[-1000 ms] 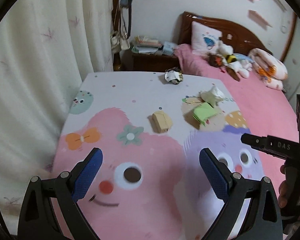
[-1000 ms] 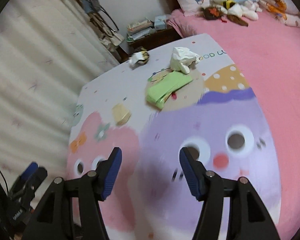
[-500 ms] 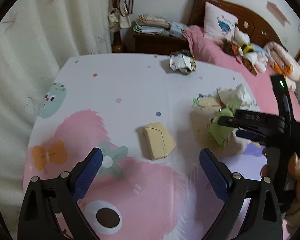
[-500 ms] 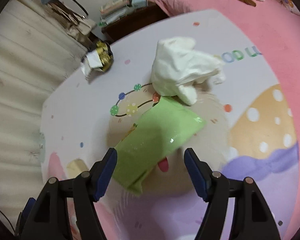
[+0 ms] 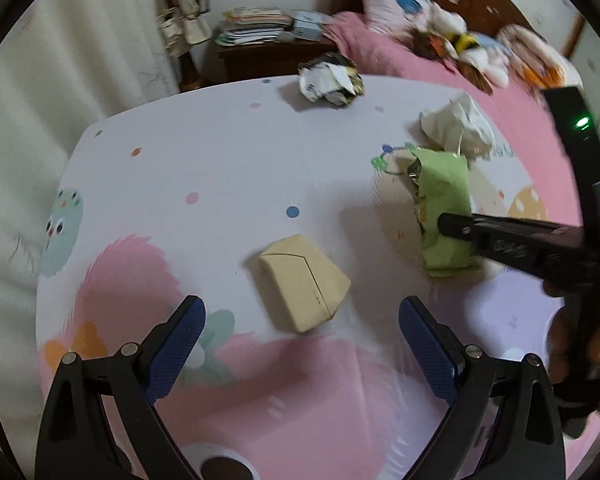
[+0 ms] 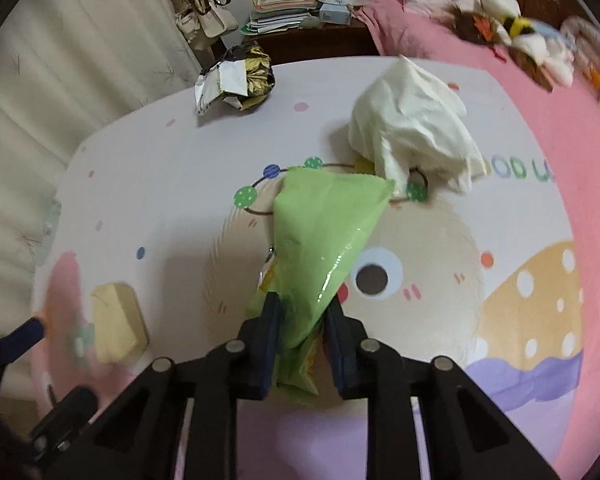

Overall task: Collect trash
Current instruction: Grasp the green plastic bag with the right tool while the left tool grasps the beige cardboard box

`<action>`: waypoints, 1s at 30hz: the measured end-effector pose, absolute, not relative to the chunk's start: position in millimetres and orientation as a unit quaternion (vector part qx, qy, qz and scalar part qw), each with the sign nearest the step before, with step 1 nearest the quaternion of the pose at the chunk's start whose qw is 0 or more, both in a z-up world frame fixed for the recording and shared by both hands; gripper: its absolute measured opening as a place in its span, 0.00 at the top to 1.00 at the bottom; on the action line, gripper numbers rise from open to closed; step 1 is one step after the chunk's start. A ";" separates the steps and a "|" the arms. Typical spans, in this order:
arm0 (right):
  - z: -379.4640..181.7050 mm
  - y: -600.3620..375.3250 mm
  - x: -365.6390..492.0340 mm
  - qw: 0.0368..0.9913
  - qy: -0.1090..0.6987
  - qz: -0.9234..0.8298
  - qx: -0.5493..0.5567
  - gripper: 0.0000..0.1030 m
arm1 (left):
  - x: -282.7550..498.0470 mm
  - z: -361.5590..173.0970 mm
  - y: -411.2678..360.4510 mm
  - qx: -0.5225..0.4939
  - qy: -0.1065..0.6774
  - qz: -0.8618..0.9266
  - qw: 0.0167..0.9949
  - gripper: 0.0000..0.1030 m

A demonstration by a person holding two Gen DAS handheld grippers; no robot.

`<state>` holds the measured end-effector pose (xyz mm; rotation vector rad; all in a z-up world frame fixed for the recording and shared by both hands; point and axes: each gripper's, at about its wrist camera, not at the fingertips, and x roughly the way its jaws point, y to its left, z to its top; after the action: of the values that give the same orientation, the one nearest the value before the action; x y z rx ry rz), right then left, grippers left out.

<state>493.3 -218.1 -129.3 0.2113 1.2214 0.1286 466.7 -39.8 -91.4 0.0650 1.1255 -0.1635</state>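
My right gripper [image 6: 300, 320] is shut on the near end of a green wrapper [image 6: 324, 224], which also shows in the left wrist view [image 5: 444, 208] with the right gripper [image 5: 452, 228] on it. My left gripper [image 5: 300, 320] is open, its fingers on either side of and just short of a tan folded paper box [image 5: 304, 280], also seen at the left of the right wrist view [image 6: 116, 320]. A crumpled white tissue [image 6: 412, 124] lies just beyond the wrapper. A crumpled gold-and-white foil wrapper [image 6: 236, 76] lies near the far edge.
The trash lies on a cartoon-printed sheet [image 5: 220, 160] over a bed. Cream curtains [image 5: 60, 60] hang at the left. A dark nightstand with stacked papers [image 5: 256, 28] stands behind. The pink bed holds a pillow and plush toys [image 5: 460, 44] at the far right.
My right gripper has moved forward and shut on the green wrapper. My left gripper has advanced toward the tan box and stayed open.
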 end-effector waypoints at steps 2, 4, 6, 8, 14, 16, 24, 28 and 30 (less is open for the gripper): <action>-131.3 -227.1 486.9 0.809 0.570 0.072 0.126 0.87 | 471.9 -97.7 -43.5 0.057 0.535 -0.086 0.838 0.06; -132.5 -234.5 482.0 0.805 0.570 0.081 0.141 0.88 | 477.9 -103.6 -44.5 0.078 0.536 -0.090 0.836 0.06; -133.1 -244.5 473.5 0.801 0.570 0.091 0.159 0.89 | 484.2 -108.6 -42.8 0.086 0.538 -0.096 0.833 0.06; -134.5 -251.5 466.7 0.796 0.572 0.095 0.171 0.89 | 490.4 -112.6 -41.7 0.090 0.542 -0.102 0.829 0.06; -134.7 -261.1 453.5 0.785 0.579 0.111 0.188 0.90 | 498.3 -116.1 -46.2 0.108 0.548 -0.142 0.817 0.06; -135.3 -262.7 452.7 0.783 0.580 0.113 0.193 0.90 | 498.2 -116.3 -50.1 0.122 0.548 -0.153 0.814 0.06; -137.2 -258.9 450.1 0.780 0.582 0.116 0.199 0.90 | 497.6 -124.6 -62.5 0.172 0.554 -0.181 0.794 0.36; -136.4 -258.4 446.2 0.780 0.582 0.115 0.201 0.90 | 496.2 -128.0 -60.8 0.169 0.547 -0.174 0.801 0.39; -133.2 -256.9 443.3 0.781 0.579 0.118 0.201 0.90 | 492.2 -128.0 -61.1 0.172 0.541 -0.161 0.807 0.40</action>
<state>443.3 -256.9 -133.2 0.4341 1.2515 0.2539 492.2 -61.1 -128.0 0.3673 1.1583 -0.3435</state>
